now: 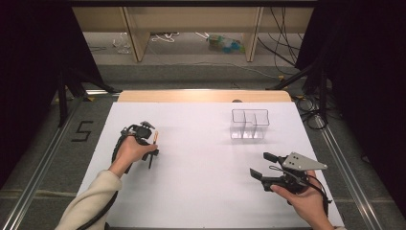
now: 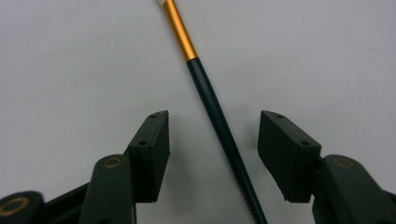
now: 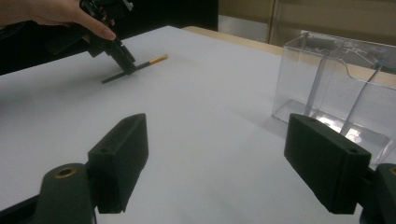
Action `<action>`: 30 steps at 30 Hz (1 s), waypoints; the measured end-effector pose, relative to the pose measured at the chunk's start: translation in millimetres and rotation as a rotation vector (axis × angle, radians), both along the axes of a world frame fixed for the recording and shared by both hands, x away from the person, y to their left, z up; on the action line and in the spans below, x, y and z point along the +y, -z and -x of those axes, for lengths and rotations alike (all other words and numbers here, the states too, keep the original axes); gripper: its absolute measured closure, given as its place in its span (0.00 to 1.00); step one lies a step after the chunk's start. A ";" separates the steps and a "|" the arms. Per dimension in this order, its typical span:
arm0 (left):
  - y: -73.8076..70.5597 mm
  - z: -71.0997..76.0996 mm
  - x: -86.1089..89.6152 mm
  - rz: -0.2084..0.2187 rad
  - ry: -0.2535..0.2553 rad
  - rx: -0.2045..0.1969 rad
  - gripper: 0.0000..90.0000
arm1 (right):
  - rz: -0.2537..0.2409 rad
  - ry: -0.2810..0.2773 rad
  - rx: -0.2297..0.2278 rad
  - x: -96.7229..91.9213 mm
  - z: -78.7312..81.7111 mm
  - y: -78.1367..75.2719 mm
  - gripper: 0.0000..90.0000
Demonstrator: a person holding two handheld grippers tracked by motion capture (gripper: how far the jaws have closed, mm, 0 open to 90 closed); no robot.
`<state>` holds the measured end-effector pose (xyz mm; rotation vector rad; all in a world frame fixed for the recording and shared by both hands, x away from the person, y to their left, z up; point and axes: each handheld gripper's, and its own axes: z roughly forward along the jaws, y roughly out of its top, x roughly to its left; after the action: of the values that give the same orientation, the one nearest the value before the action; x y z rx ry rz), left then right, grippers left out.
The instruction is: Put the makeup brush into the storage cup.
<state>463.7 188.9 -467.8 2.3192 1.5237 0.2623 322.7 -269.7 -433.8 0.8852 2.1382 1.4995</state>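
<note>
A thin pen with a dark shaft and an orange-gold end (image 2: 205, 88) lies flat on the white table (image 1: 201, 158), at the left (image 1: 155, 137). My left gripper (image 2: 212, 116) points down over it with one jaw on each side of the shaft. Both pads stand clear of the pen, so this gripper is open. The right gripper view shows that gripper (image 3: 123, 60) tilted over the pen (image 3: 156, 59), with a hand around it. My right gripper (image 1: 259, 164) hovers open at the lower right, with nothing between its jaws (image 3: 219, 126).
A clear plastic container with dividers (image 1: 250, 125) stands at the back right of the table, close ahead of the right gripper (image 3: 336, 79). Dark curtains flank the table, and shelving and cables lie beyond its far edge.
</note>
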 end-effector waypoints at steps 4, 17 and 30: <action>3.8 0.8 -2.9 0.022 -0.045 -0.014 0.49 | -0.017 -0.006 -0.012 1.1 -1.0 1.2 0.25; 1.5 -2.5 -1.2 0.005 -0.042 0.010 0.58 | -0.027 -0.011 0.024 1.9 0.6 1.1 0.26; -1.3 -4.9 -0.7 -0.021 -0.012 0.044 0.80 | -0.019 -0.008 -0.003 0.8 -0.7 1.3 0.26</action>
<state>468.6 188.2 -466.5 2.3472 1.5638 0.2333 323.4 -268.8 -435.1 0.8813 2.1314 1.5258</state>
